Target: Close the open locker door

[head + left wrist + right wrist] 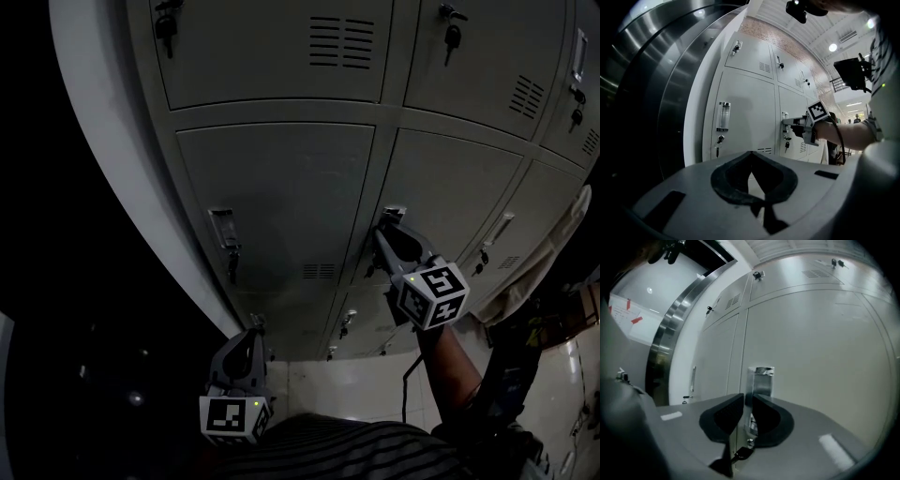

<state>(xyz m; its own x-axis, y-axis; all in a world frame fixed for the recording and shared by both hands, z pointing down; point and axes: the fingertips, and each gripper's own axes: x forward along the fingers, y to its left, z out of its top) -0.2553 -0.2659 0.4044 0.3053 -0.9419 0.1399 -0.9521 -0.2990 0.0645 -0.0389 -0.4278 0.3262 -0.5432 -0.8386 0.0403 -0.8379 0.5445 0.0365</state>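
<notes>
A bank of grey lockers fills the head view. My right gripper [382, 228] reaches up to the handle [394, 214] of one locker door [459, 183], which lies nearly flush with its neighbours. In the right gripper view its jaws [748, 395] stand close together on the left edge of the handle [762, 380], and a key [740, 453] hangs just below. The left gripper view shows the same grip from the side [785, 123]. My left gripper [252, 332] hangs low by the bottom lockers, its jaws [750, 153] shut on nothing.
A curved steel column [651, 79] and a white wall edge [112, 141] stand left of the lockers. Neighbouring doors carry handles and keys [225, 239]. A pale cloth [544, 258] hangs at the right. Tiled floor [347, 384] lies below.
</notes>
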